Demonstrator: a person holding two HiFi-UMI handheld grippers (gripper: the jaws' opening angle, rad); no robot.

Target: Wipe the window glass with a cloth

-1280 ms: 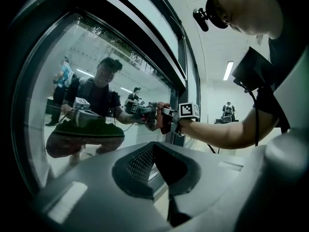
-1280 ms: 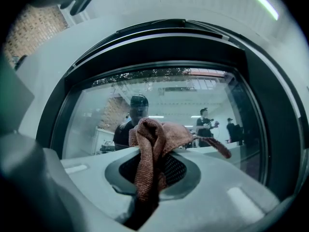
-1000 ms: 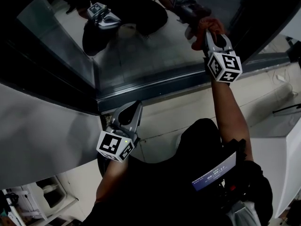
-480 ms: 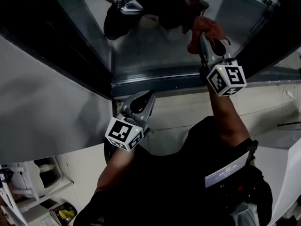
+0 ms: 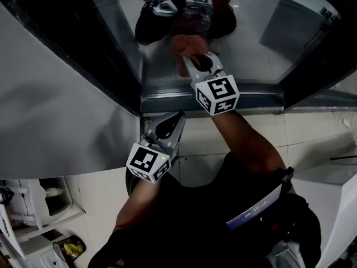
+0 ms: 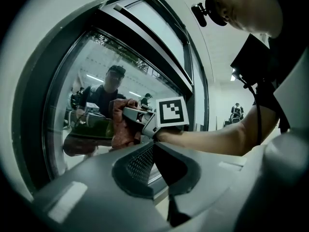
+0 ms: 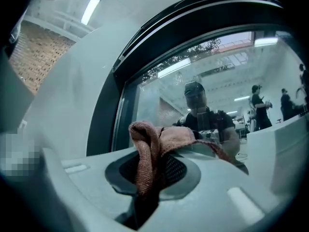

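- The left gripper (image 5: 172,121) hangs below the window frame (image 5: 234,101), its tip pointing up at the bottom rail, well to the left of and below the cloth.
- Its fingers (image 6: 136,164) are pressed together with nothing between them. From its own view the cloth sits beyond them and a little left, up against the pane.
- The cloth (image 7: 155,146), a reddish-brown rag, is pinched between the fingers (image 7: 175,172) of the right gripper (image 5: 195,62), which are clamped on it.
- A narrow strip of the cloth rises out of the gap between the two pads. Past the tips it bunches and folds over to the right, with one edge trailing across the right-hand finger.
- The long axis of the cloth runs along the fingers, pointing away from the marker cube and toward the pane. The bulk lies just beyond the fingertips.
- In the head view that bunch seems to touch the window glass (image 5: 245,35), low on the pane and just above the bottom rail, meeting its own reflection.
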